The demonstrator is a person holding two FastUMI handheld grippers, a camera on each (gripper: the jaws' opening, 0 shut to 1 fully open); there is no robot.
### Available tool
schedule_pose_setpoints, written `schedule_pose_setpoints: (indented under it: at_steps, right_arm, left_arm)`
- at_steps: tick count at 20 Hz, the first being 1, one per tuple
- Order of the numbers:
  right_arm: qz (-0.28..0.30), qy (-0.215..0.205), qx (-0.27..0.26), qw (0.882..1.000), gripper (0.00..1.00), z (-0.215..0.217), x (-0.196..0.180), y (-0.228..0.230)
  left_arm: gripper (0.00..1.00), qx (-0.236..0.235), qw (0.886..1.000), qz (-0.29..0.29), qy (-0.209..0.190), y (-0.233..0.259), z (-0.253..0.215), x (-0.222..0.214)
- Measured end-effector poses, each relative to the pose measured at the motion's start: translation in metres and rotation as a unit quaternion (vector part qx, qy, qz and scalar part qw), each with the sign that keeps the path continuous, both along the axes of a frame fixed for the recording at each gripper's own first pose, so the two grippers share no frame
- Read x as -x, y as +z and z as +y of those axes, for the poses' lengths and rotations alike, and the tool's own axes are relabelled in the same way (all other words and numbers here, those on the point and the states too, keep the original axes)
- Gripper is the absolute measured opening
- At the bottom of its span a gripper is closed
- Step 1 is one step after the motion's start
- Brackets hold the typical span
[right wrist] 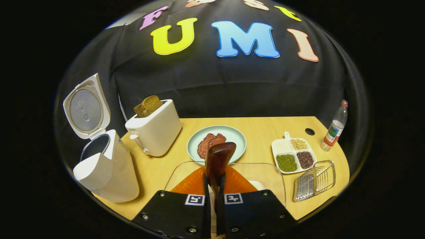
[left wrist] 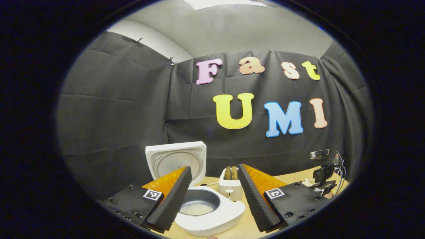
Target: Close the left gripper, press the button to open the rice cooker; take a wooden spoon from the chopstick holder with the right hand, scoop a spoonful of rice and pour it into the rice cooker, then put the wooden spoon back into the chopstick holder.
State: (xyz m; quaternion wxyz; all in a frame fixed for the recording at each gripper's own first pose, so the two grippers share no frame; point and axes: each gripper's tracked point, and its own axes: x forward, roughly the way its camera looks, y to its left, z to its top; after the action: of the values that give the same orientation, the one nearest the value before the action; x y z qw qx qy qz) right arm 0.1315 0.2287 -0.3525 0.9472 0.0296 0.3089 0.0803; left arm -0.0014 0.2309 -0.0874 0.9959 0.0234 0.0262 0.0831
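Holding the dark wooden spoon (right wrist: 217, 159) clamped by its handle in my right gripper (right wrist: 215, 196), bowl up above the clear plastic container (right wrist: 265, 172). Left gripper (left wrist: 212, 196) spread wide, empty, over the open white rice cooker (left wrist: 229, 212), rice already in its pot. Risks: spoon pivoting between narrow pads; tip clipping the white toaster (right wrist: 156, 132) en route.

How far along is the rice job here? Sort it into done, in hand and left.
Done: the rice cooker stands with its lid up, and some rice lies in its pot. In hand: the right gripper has its jaws shut on the wooden spoon, held above a clear container; the left gripper is open. Left: at least putting the spoon back; whether a scoop was poured, I cannot tell.
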Motion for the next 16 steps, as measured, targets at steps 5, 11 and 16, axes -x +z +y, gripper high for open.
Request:
schedule_pose_setpoints:
  at_steps: [5,11,16]
  right_arm:
    - [0.065,-0.086,-0.182,0.977,0.07,-0.020,0.000,-0.007]
    - [0.089,-0.152,-0.331,0.927,0.07,-0.059,-0.001,-0.002]
    - [0.067,-0.178,-0.385,0.903,0.07,-0.099,-0.007,0.025]
  left_arm:
    - [0.97,0.011,1.000,0.001,0.001,-0.004,0.000,0.003]
    - [0.99,0.000,1.000,-0.009,-0.006,0.007,-0.006,-0.002]
    - [0.97,0.020,1.000,-0.007,0.001,0.006,0.003,-0.001]
